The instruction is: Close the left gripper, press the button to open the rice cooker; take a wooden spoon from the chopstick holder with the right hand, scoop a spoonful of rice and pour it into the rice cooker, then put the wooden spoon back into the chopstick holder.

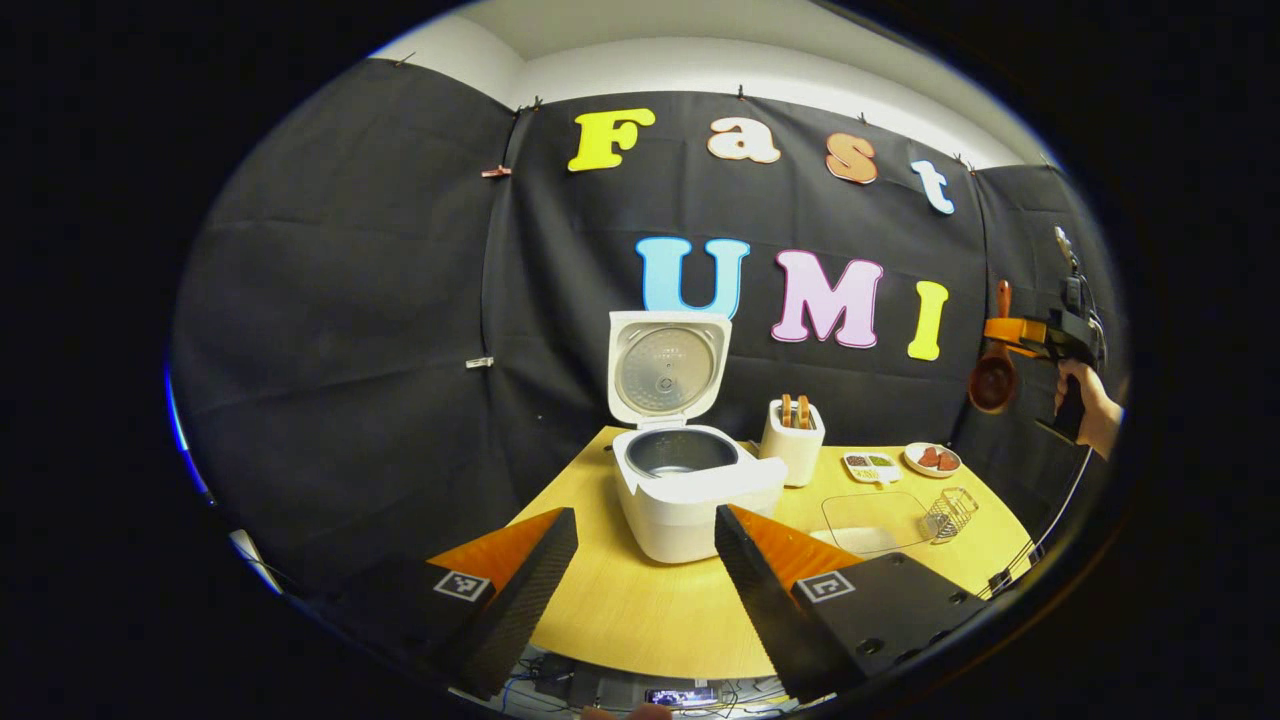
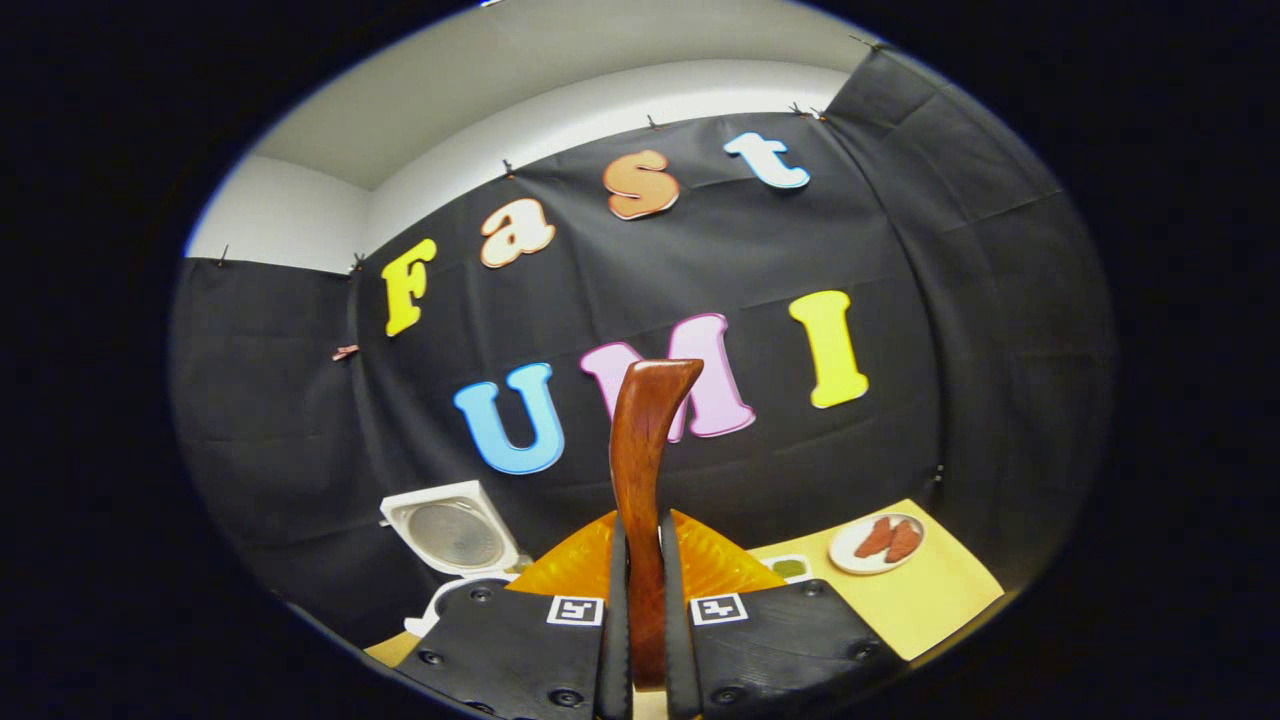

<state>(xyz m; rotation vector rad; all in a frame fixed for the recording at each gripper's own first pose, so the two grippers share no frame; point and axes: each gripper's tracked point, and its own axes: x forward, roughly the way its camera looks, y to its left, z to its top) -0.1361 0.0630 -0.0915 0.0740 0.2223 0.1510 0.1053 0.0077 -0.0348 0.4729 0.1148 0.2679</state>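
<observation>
in the left gripper view the left tool (image 1: 645, 560) hangs released before the rice cooker (image 1: 690, 490), lid up for rice, while in the right gripper view the right tool (image 2: 645, 640) is clenched on the wooden spoon (image 2: 640, 470), lifted clear of the surface (image 2: 920, 600).

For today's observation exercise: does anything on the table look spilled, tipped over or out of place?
Nothing stands out. The rice cooker stands upright with its lid open, the chopstick holder is upright beside it, and the tabletop shows no spill.
</observation>
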